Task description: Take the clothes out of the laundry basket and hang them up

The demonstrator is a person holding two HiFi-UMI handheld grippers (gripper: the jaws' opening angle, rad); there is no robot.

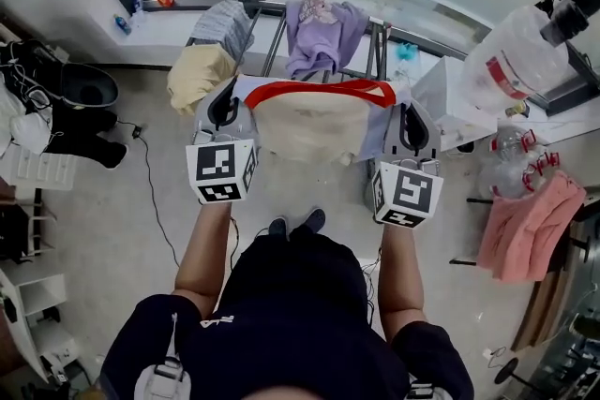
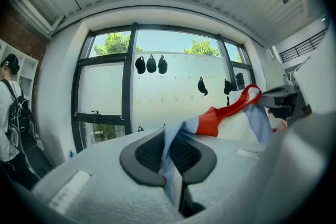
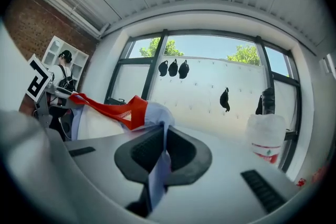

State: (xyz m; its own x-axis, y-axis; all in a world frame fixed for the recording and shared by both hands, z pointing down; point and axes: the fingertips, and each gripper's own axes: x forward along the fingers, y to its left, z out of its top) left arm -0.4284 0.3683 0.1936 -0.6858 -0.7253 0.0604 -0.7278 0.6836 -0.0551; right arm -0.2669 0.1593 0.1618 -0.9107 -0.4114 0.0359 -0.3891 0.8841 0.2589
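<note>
Left hand-held gripper (image 1: 223,108) and right hand-held gripper (image 1: 412,128) both clamp the cream, red-trimmed cloth garment (image 1: 309,122), spread mid-frame below the metal drying rack (image 1: 275,42). Other clothes (image 1: 323,37) are already hung; this one is pending.

Bright window (image 2: 157,86) daylight; fisheye edges bend and darken; near foreground blurs.

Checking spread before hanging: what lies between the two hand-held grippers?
A cream garment with red neckline, stretched from the left hand-held gripper to the right hand-held gripper, each shut on its edge; head view.
</note>
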